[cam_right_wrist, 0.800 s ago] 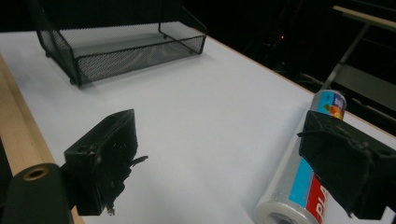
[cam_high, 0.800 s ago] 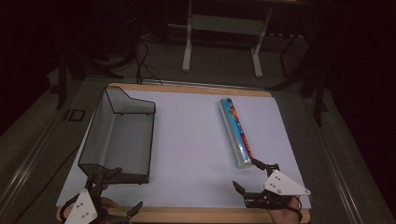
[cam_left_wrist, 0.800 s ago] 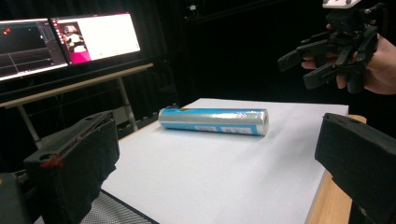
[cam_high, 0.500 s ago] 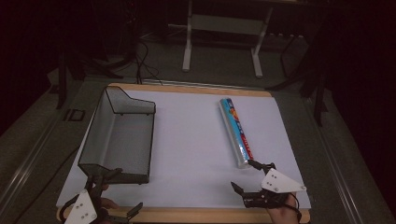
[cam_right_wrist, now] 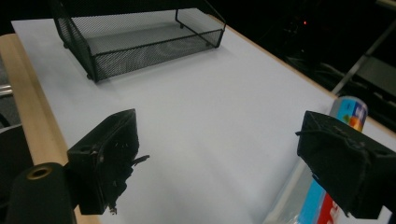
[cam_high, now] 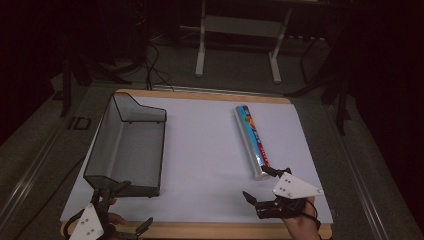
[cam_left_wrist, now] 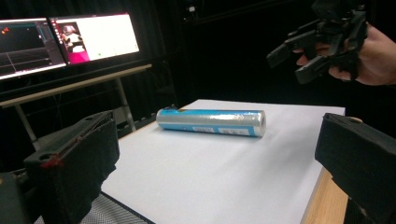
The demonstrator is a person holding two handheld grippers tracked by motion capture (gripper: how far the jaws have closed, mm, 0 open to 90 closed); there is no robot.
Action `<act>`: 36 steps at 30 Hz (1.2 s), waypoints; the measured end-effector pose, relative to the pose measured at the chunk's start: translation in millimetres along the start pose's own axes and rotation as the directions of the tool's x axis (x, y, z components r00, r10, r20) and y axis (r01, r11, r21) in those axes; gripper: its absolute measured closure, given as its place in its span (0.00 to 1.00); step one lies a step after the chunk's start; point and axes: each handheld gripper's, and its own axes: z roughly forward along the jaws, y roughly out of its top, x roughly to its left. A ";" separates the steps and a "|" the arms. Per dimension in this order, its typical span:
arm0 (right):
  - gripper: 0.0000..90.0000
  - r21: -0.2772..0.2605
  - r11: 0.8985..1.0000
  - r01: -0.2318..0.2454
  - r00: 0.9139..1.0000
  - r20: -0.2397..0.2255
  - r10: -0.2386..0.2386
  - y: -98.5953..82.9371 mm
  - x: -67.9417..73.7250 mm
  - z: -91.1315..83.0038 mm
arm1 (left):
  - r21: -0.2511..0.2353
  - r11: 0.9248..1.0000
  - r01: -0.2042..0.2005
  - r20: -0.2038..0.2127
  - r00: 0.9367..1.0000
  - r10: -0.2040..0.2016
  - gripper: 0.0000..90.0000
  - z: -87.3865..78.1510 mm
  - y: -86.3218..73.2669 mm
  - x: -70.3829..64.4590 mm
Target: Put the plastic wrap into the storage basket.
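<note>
A long roll in blue printed wrap lies on the white sheet at the right, its near end beside my right gripper. That gripper is open and holds nothing; in the right gripper view its jaws stand wide apart, with the roll at the right jaw. A black mesh tray stands empty at the left. My left gripper is open just in front of the tray's near end. In the left gripper view its jaws frame the roll, and the other gripper is up in a hand.
The white sheet covers a wooden table with a bare front edge. Between tray and roll the sheet is bare. A desk frame and cables stand on the floor beyond. Two lit monitors are off to the side.
My right gripper has edged slightly to the left, still open. The left gripper, the tray and the roll have not visibly moved.
</note>
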 end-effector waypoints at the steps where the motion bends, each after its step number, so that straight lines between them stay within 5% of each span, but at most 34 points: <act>1: 0.14 -0.006 1.000 -0.003 1.000 -0.007 0.003 3.0 -2.4 1.4 | 0.001 1.000 0.000 -0.001 1.000 0.000 0.01 0.1 -0.1 0.1; 10: 0.13 -0.046 0.999 -0.023 1.000 0.010 0.024 24.7 -21.6 13.8 | 0.005 1.000 0.003 -0.001 1.000 -0.003 0.01 0.1 -0.9 0.4; 25: 0.12 0.005 0.999 -0.035 0.995 0.095 0.034 46.8 -56.7 45.3 | 0.009 1.000 -0.002 0.001 1.000 0.002 0.01 0.8 -1.2 -0.7; 36: 0.11 0.034 0.989 -0.147 0.981 0.135 0.141 52.4 -93.3 74.8 | 0.007 1.000 0.007 0.008 1.000 -0.007 0.01 0.4 -1.4 0.2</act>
